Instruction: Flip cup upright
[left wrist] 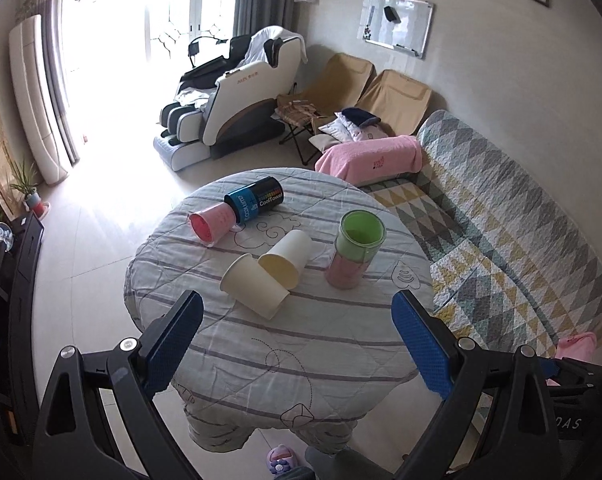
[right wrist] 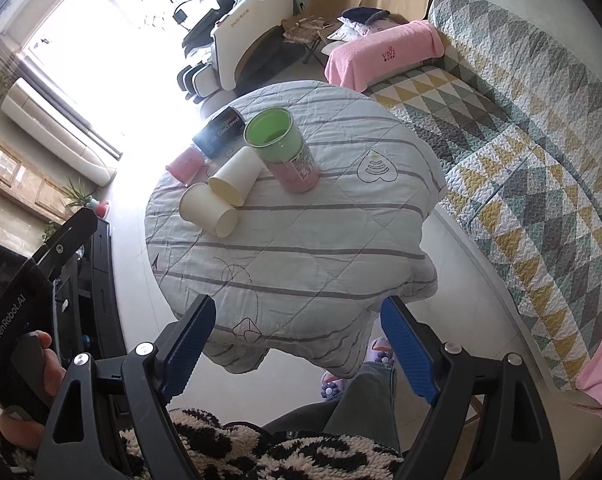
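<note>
Two cream paper cups (left wrist: 257,286) (left wrist: 287,260) lie on their sides, touching, near the middle of the round table with a striped grey cloth (left wrist: 301,344). Beside them a pink plastic cup (left wrist: 211,224) lies against a black-and-blue canister (left wrist: 255,198); a green-and-pink jar (left wrist: 355,250) stands upright. Left gripper (left wrist: 297,320) and right gripper (right wrist: 297,324) hang above the near edge, jaws wide apart, holding nothing.

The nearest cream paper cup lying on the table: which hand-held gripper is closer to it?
Left, apparently. The left hand-held gripper hovers open over the table's near part, just short of the cup. The right hand-held gripper hangs open back at the table's near edge, farther off.
</note>
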